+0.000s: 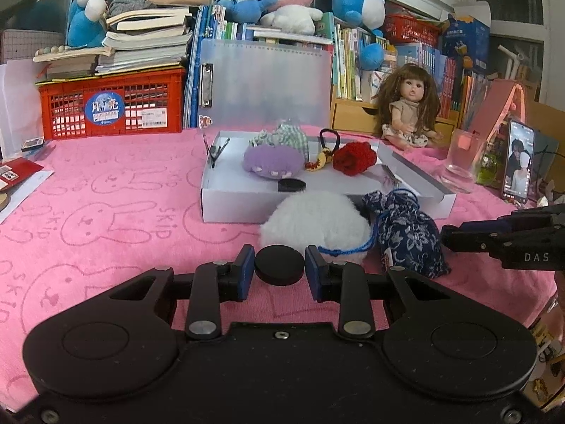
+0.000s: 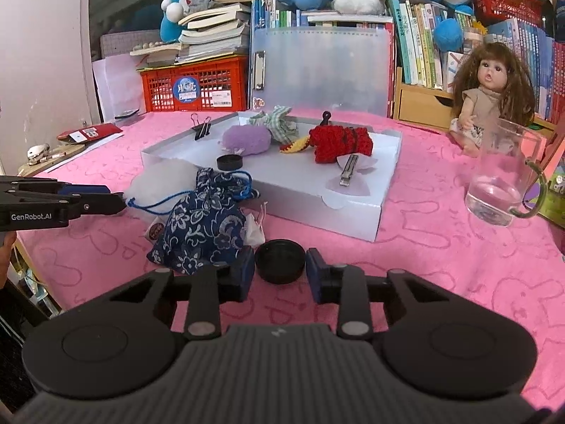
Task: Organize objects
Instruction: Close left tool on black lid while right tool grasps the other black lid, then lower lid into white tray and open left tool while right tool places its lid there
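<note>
Left gripper (image 1: 279,269): a black round cap (image 1: 280,265) sits between its blue pads, both pads touching the cap's sides, so it is pinched; the cap seems to be just over the pink cloth (image 1: 106,219), though I cannot tell if it rests on it
Right gripper (image 2: 280,269): a second black cap (image 2: 280,260), hollow side up, lies between its blue pads; the left pad touches it, a thin gap may remain at the right, so whether it is truly clamped I cannot tell
White fluffy ball (image 1: 314,224): directly ahead of the left gripper, just past the pinched cap, resting against the front wall of the white box (image 1: 233,208)
Blue floral pouch (image 2: 203,226): on the cloth beside the fluffy ball, just left of and ahead of the right gripper, its blue cord trailing toward the left gripper's fingers
White box contents: a third black cap (image 2: 230,162) near the front edge, a purple plush (image 2: 245,140), a checked green cloth bundle (image 2: 279,122), a red knitted piece (image 2: 340,143), a metal hair clip (image 2: 348,175); a binder clip (image 2: 200,129) stands on the left rim
Glass jug (image 2: 501,176): on the cloth, well to the right of the box
Doll (image 2: 483,99): seated behind the jug
</note>
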`<control>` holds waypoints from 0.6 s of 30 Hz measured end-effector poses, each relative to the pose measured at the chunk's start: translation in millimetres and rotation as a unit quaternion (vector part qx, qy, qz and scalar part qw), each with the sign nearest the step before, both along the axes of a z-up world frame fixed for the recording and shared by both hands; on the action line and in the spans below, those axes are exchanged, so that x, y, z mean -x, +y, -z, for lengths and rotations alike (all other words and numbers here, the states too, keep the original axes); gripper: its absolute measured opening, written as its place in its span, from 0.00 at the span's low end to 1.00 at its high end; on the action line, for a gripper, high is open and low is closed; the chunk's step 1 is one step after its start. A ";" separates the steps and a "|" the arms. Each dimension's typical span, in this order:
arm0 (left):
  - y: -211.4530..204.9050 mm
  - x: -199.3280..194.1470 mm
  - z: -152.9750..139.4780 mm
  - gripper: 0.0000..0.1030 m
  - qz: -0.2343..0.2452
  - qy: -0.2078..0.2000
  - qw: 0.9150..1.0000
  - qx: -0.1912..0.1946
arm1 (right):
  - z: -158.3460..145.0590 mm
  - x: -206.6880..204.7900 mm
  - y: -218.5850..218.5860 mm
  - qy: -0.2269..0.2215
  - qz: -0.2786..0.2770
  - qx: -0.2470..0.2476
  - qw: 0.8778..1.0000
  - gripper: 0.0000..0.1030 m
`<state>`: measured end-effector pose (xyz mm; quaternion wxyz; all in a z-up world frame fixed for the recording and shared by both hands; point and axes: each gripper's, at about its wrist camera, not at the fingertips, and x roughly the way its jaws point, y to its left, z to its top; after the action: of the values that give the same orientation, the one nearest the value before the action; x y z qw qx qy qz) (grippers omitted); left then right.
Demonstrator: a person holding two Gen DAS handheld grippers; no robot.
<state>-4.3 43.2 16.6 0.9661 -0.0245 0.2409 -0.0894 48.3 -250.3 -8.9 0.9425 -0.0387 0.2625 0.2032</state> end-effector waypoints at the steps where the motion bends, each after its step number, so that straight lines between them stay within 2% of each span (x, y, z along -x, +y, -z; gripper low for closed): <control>1: -0.3 0.2 -1.6 0.29 0.001 -0.003 1.000 0.001 | -1.0 0.5 -0.5 -0.002 0.001 -0.001 1.000 0.35; 11: -2.5 -2.1 -13.8 0.29 0.007 -0.020 1.000 0.006 | -7.1 0.3 -5.2 -0.021 0.021 -0.006 1.000 0.36; 18: -1.2 -19.4 -34.2 0.29 0.008 -0.038 0.999 0.004 | -18.1 -4.7 -10.0 -0.039 0.043 -0.012 0.998 0.35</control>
<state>15.1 42.0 50.9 0.9737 -0.0236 0.2041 -0.0986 53.0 -260.3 9.2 0.9602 -0.0237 0.2246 0.1643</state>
